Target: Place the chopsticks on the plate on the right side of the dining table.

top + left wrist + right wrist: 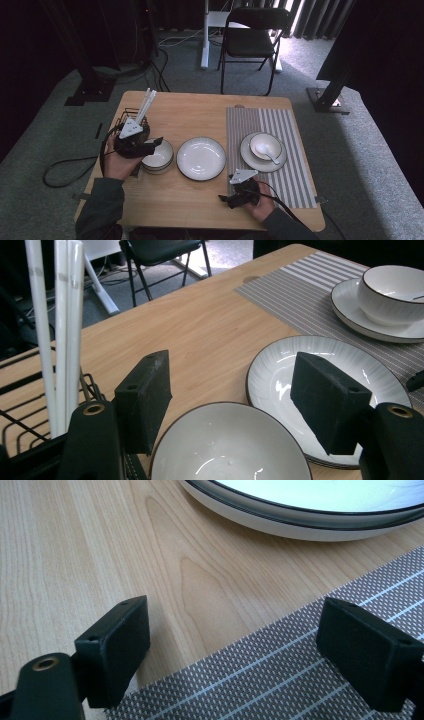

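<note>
**Two open hand-held grippers over a set desk**

A person sits at a wooden desk, holding a hand-held gripper in each hand.

The left hand-held gripper hovers over a white bowl at the left of the desk. Its two black jaws stand wide apart, one on each side of the bowl's rim, with nothing pressed between them. Whether a pad brushes the rim is hard to tell from this angle. From above, this bowl seems to sit on another dish or bowl, though the stack is small and unclear.

The right hand-held gripper rests low near the front edge of the desk. Its jaws are also wide open and grip nothing. They straddle the edge of a grey striped placemat, one jaw over bare wood, the other over the mat.

Counted from above: one empty white plate in the middle of the desk, just beside the left bowl. On the placemat lies one smaller plate, bearing one bowl with one white spoon in it. At the far left, one black wire rack holds white sticks; at least three show in the left gripper view.

Behind the desk stands one black folding chair on grey carpet.
</note>
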`<state>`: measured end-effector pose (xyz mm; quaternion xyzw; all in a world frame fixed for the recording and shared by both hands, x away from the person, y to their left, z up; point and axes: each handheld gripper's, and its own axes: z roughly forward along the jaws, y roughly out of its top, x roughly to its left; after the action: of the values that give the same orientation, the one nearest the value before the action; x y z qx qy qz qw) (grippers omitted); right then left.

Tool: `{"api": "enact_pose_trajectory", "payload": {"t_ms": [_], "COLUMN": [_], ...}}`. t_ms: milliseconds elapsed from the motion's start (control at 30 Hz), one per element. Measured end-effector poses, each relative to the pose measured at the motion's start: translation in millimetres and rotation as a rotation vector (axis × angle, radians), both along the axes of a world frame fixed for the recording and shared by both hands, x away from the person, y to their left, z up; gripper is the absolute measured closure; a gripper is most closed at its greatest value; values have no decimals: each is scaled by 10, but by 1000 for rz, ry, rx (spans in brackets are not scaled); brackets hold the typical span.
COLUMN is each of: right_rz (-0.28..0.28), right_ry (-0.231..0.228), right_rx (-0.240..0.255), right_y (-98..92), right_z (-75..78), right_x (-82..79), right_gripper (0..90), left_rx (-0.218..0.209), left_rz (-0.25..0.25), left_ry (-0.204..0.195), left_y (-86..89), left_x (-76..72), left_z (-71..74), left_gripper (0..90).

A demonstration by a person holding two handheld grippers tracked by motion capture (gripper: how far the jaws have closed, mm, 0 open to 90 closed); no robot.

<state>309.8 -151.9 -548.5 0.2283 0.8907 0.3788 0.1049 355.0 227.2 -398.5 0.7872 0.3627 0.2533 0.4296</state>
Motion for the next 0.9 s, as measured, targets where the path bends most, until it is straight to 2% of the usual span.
{"api": "enact_pose_trajectory", "payload": {"t_ms": [567,800,900], "right_rz": [1,1,1], "right_ry": [-1,-1,-1], "right_rx": [-1,-1,-1], "right_y": [-1,-1,-1], "right_z": [0,0,0], "right_x": [1,1,1], "right_gripper": [137,137,137], "left_rx": [40,69,64], "left_rz": [22,37,44], "left_ry": [-8,-11,-8], "left_y": [38,105,140], "left_x": [92,203,258], "left_z": [186,271,301], "left_gripper": [353,353,357]}}
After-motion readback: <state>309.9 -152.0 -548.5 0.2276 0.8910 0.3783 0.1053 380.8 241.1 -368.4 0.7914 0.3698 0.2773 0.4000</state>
